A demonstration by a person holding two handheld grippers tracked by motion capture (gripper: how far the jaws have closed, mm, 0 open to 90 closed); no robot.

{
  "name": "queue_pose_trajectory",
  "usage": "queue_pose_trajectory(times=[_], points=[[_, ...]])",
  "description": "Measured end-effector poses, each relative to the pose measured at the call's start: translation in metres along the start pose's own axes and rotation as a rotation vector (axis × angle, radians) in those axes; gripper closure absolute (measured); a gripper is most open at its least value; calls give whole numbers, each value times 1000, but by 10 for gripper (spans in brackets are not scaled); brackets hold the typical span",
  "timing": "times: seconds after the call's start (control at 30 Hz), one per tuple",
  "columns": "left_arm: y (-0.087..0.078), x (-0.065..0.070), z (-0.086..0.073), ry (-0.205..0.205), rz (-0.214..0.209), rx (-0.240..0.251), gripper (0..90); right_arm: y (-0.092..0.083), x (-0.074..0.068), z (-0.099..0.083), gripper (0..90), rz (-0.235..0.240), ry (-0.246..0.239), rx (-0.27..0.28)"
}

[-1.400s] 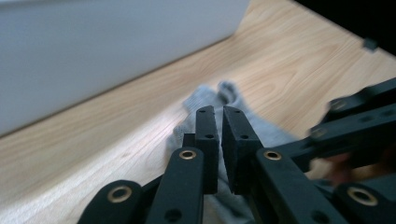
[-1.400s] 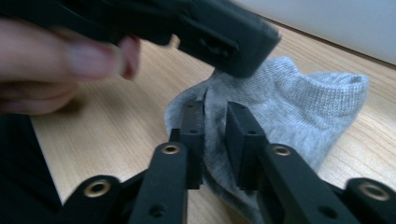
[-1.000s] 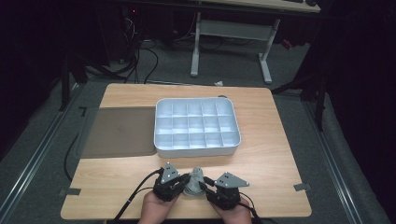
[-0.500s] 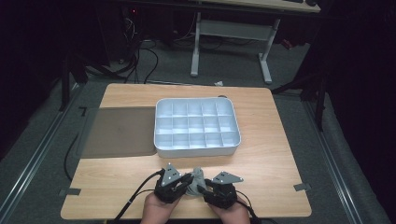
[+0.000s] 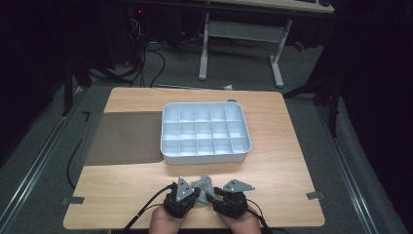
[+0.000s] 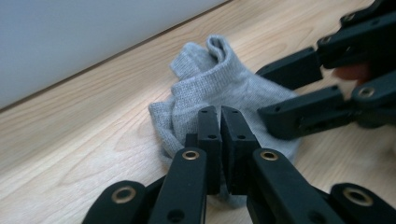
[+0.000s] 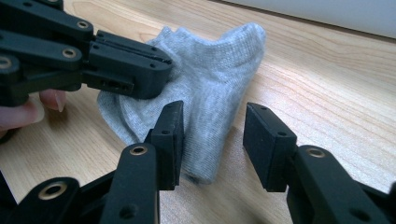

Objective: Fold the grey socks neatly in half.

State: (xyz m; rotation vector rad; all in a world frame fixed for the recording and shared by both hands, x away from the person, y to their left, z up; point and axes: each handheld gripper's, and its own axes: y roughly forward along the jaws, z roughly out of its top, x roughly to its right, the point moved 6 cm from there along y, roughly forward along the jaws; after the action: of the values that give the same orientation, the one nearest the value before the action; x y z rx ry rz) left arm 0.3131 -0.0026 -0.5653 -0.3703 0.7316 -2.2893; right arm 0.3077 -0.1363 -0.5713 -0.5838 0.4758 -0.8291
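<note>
One small grey knitted sock (image 5: 203, 183) lay crumpled on the near edge of the light wooden table (image 5: 287, 161), just in front of the person's two hands and between the two black two-jaw grippers. The left gripper (image 6: 219, 122) had just been closing, and in the left gripper view its two jaws stood almost pressed together, pinching a fold of the sock's near edge. The right gripper (image 7: 212, 125) had its two jaws spread apart; in the right gripper view the lower part of the sock lay between them, hard against the left-hand jaw, while the right-hand jaw stood clear of the cloth with bare wood showing in the gap. In that same view the left gripper reached in from the upper left and lay across the top of the sock.

In the high view the left gripper (image 5: 187, 194) and the right gripper (image 5: 221, 195) sat side by side, each carrying one grey three-cornered plate and trailing one black cable towards the table's near edge.

Farther back, near the middle of the table, stood one white plastic tray (image 5: 204, 157) divided into a grid of twenty compartments, five across and four deep. Touching its left side lay one flat dark grey mat (image 5: 124, 138). The sock was well apart from both.
</note>
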Motion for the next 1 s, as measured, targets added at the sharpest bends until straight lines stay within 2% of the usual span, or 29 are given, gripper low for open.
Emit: queue_pose_trajectory(times=[0.2,0.27,0.37,0.63,0.7,0.77,0.87,1.0], points=[[1,1,-1,20,8,-7,877,-1,0,-1,596,10,8,1],[1,0,-1,17,3,-5,883,-1,0,-2,601,14,10,-2],[0,-2,-2,-8,-20,-6,889,-2,-2,-2,630,40,15,-13],[1,-2,-3,-5,-23,-4,894,-1,-4,-1,689,62,32,-16],[1,-3,-3,-6,-26,-3,894,-1,-5,-1,752,64,25,-15],[1,-2,-3,-3,-23,-3,895,-2,-7,0,811,35,-6,-5],[1,-2,-3,-1,-21,-4,895,-4,-11,3,819,8,-37,10],[1,-2,-3,0,-21,-4,895,-10,-15,7,820,21,-46,38]])
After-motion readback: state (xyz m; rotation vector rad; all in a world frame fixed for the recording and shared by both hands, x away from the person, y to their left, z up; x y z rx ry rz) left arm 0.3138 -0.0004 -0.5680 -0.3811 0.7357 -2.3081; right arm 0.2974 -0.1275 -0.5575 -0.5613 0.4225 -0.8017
